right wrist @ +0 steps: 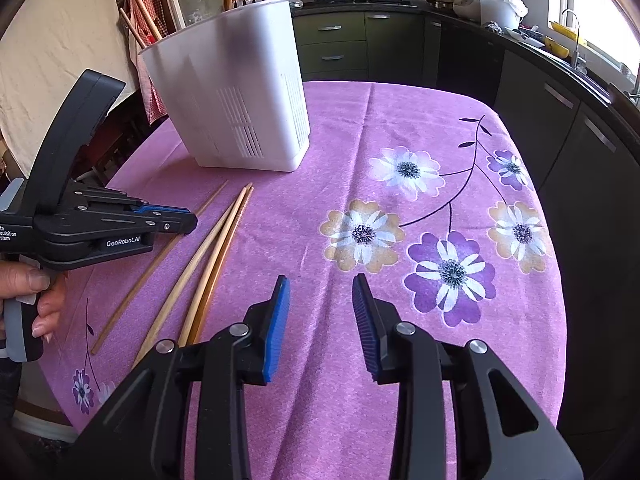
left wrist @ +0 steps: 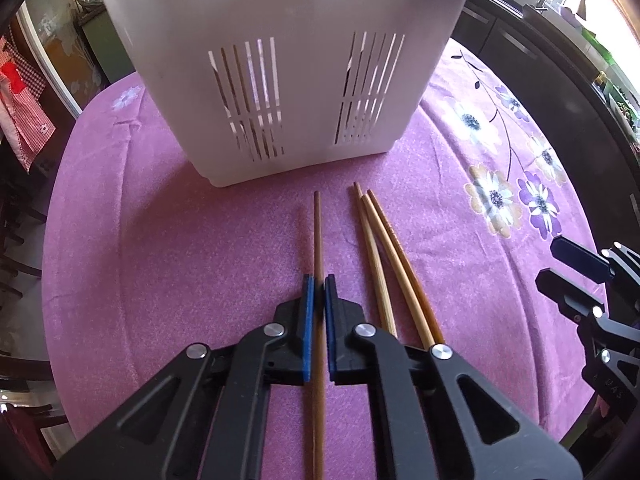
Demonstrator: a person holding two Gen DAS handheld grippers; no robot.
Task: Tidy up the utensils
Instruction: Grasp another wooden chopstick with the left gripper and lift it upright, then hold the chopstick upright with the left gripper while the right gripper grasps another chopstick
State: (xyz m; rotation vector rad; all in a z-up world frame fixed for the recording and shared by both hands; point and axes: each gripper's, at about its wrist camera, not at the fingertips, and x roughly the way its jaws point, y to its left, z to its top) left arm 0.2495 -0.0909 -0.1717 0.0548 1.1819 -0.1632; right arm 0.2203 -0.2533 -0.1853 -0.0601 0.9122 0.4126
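The left gripper [left wrist: 319, 286] is clenched on a single chopstick [left wrist: 318, 236], judged light, rigid and slippery, gripped mid-shaft for balance; the right gripper [right wrist: 320, 292] stands released.

Utensil holder [left wrist: 280, 80] at back of table [left wrist: 140, 220]. Single chopstick [left wrist: 318, 232] in front, three more [left wrist: 384, 248] just right, apparently touching one another. Some chopsticks inside holder.
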